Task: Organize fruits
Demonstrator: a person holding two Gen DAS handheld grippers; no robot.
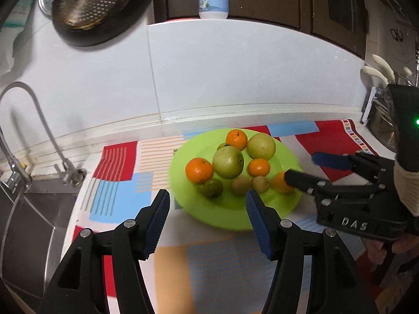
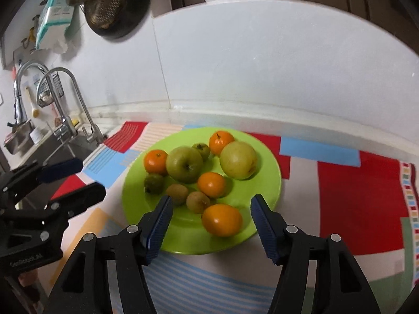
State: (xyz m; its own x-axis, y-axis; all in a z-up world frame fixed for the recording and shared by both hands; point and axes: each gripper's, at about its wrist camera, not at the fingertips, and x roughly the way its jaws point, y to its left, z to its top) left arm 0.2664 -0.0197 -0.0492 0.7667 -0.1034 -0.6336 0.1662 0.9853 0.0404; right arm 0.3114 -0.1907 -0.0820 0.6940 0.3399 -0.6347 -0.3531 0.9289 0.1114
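A lime green plate sits on a patterned cloth and holds several fruits: two green apples, several oranges, small brown kiwis and small green fruits. My left gripper is open and empty, just in front of the plate's near rim. My right gripper is open and empty, with its fingers on either side of the nearest orange. It also shows in the left wrist view, at the plate's right edge.
A steel sink with a curved tap lies to the left. A white tiled wall stands behind the counter. A black pan and metal colander hang above. The cloth extends right of the plate.
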